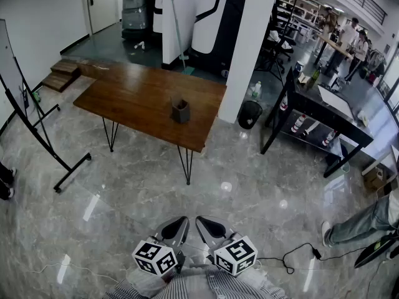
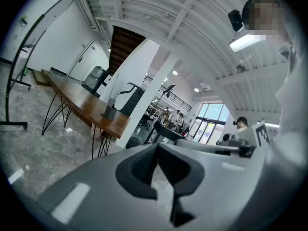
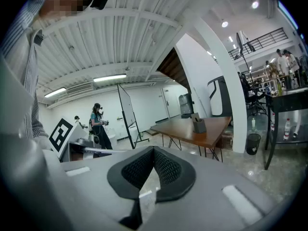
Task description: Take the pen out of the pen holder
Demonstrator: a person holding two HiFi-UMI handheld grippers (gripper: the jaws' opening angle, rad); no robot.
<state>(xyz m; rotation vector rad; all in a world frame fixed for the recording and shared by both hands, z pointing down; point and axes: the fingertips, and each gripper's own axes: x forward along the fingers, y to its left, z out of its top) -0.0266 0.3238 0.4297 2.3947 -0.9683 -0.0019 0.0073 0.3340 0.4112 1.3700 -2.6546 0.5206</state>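
A dark pen holder (image 1: 181, 111) stands on the long wooden table (image 1: 137, 95), near its right end and far ahead of me. It is too small to make out a pen in it. The same pen holder (image 2: 109, 112) shows in the left gripper view, and the pen holder (image 3: 198, 124) in the right gripper view. My left gripper (image 1: 174, 229) and right gripper (image 1: 211, 228) sit side by side close to my body, well short of the table. The left gripper (image 2: 156, 148) has its jaws together on nothing. The right gripper (image 3: 154, 150) is also shut and holds nothing.
Grey marble floor (image 1: 156, 198) lies between me and the table. A whiteboard stand (image 1: 37, 136) is at the left, a white pillar (image 1: 249, 48) and black bin (image 1: 250, 114) beyond the table, a black desk (image 1: 324, 114) at the right. A person's leg (image 1: 355, 226) and a cable (image 1: 293, 257) are at lower right.
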